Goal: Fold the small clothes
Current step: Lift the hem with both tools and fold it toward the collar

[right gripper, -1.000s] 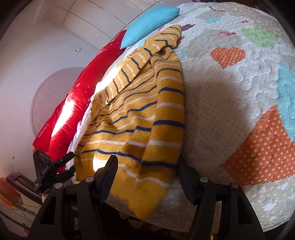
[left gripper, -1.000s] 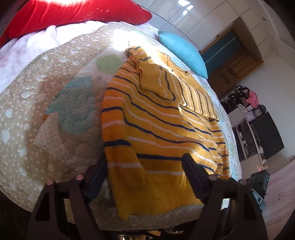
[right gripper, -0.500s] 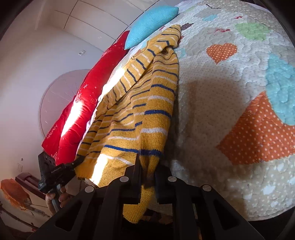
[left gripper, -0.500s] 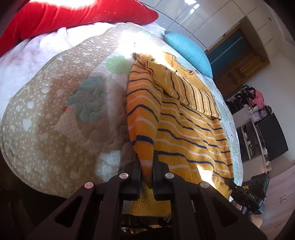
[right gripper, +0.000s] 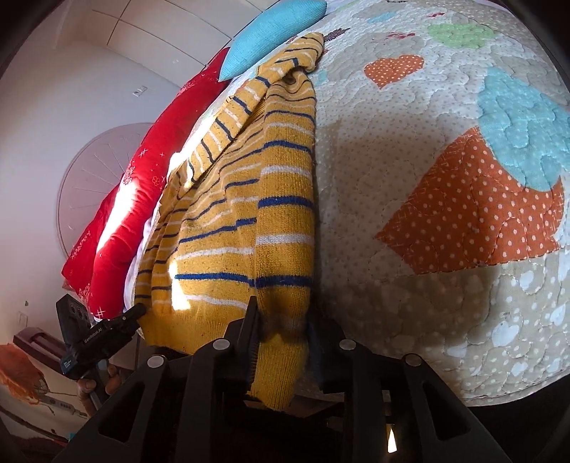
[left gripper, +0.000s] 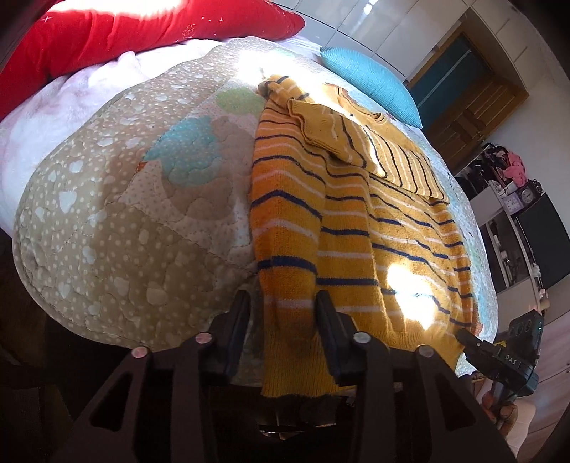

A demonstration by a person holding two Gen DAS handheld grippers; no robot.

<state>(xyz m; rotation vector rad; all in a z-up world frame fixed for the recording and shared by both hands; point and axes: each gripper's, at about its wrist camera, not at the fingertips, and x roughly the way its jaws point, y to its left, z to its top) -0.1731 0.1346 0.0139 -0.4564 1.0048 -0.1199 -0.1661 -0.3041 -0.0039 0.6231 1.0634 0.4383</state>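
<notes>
One quilted bed [left gripper: 117, 213] carried the yellow striped sweater [left gripper: 356, 228], its sides folded inward and its hem at the near edge. Left tongs [left gripper: 281, 327] and right tongs [right gripper: 281, 327] were each opening, hem corners lying loosely between released jaws.

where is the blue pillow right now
The blue pillow lies at the far end of the bed, past the top of the striped sweater. In the right wrist view it sits beside the red pillow.
</notes>
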